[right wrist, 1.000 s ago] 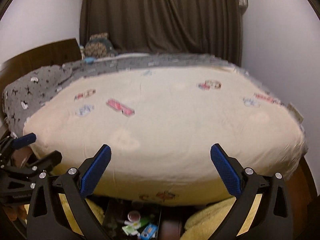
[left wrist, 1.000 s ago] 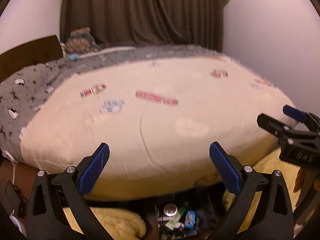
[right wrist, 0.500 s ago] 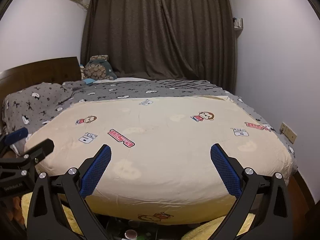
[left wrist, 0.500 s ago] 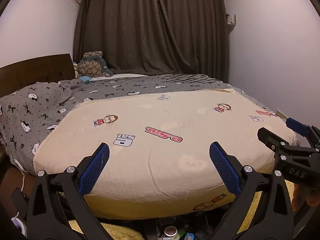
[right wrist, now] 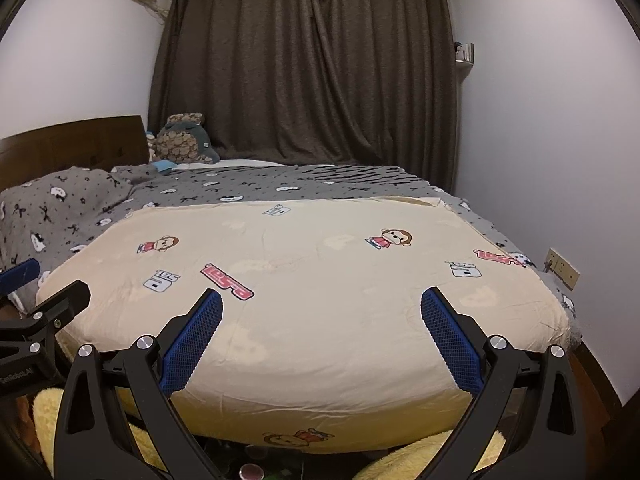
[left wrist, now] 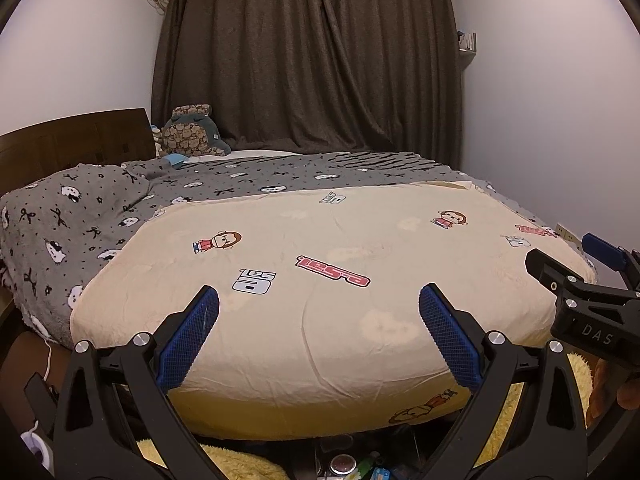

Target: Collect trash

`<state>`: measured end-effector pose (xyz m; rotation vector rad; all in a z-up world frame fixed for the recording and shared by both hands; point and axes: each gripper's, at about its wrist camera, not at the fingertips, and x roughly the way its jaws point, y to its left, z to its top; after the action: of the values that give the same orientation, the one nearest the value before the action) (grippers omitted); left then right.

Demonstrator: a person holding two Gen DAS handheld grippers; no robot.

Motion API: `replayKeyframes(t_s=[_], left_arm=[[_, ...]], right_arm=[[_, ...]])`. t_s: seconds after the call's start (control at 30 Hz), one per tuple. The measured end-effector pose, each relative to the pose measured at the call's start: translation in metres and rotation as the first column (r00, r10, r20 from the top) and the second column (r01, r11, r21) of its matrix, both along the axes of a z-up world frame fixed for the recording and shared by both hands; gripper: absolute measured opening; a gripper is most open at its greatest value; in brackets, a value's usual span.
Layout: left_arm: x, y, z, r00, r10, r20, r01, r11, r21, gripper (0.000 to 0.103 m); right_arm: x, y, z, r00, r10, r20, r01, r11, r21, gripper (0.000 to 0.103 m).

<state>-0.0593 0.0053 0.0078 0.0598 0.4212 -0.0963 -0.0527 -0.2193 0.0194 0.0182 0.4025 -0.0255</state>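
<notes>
Both grippers are spread wide and hold nothing. At the bottom of the left wrist view, the left gripper shows its two black arms with blue textured pads well apart over the foot of a bed. The right gripper stands the same way in its own view, and its black frame also enters the left wrist view at the right edge, with part of a hand under it.

Filling the middle of both views is a cream quilt with cartoon monkey prints and red lettering, laid over a grey blanket with black-and-white figures that reaches the upper left. A brown patterned plush toy sits at the far end, in front of a dark brown curtain.

The trash, a cluster of small items, lies on the floor at the bottom centre of the left wrist view, below the edge of the quilt and between the gripper arms: a round metal lid and some green and blue wrappers, too small to name. A yellow fluffy rug lies beside them.
</notes>
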Motion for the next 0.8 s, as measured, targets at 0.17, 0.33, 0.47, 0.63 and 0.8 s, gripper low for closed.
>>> replayKeyframes(t_s=[0.17, 0.33, 0.47, 0.63, 0.8], left_arm=[[0.0006, 0.0024, -0.0006, 1.0, 0.008, 0.005, -0.008, 1.0, -0.002, 0.095], [0.0014, 0.003, 0.0, 1.0, 0.011, 0.008, -0.011, 1.0, -0.004, 0.095], [0.002, 0.0025, 0.0002, 1.0, 0.012, 0.011, -0.012, 1.0, 0.0, 0.095], [0.0015, 0.0009, 0.0002, 1.0, 0.012, 0.012, -0.012, 1.0, 0.002, 0.095], [0.0026, -0.0001, 0.0004, 1.0, 0.016, 0.013, -0.016, 1.0, 0.002, 0.095]], right_arm=[[-0.0014, 0.0007, 0.0031, 1.0, 0.0, 0.007, 0.0, 1.0, 0.006, 0.1], [-0.0008, 0.0009, 0.0044, 1.0, -0.003, 0.013, 0.003, 1.0, 0.005, 0.1], [-0.0012, 0.0015, 0.0051, 1.0, 0.001, 0.011, -0.001, 1.0, 0.008, 0.1], [-0.0006, 0.0022, 0.0058, 1.0, -0.001, 0.013, 0.0, 1.0, 0.007, 0.1], [0.0003, 0.0024, 0.0058, 1.0, -0.003, 0.009, 0.003, 1.0, 0.008, 0.1]])
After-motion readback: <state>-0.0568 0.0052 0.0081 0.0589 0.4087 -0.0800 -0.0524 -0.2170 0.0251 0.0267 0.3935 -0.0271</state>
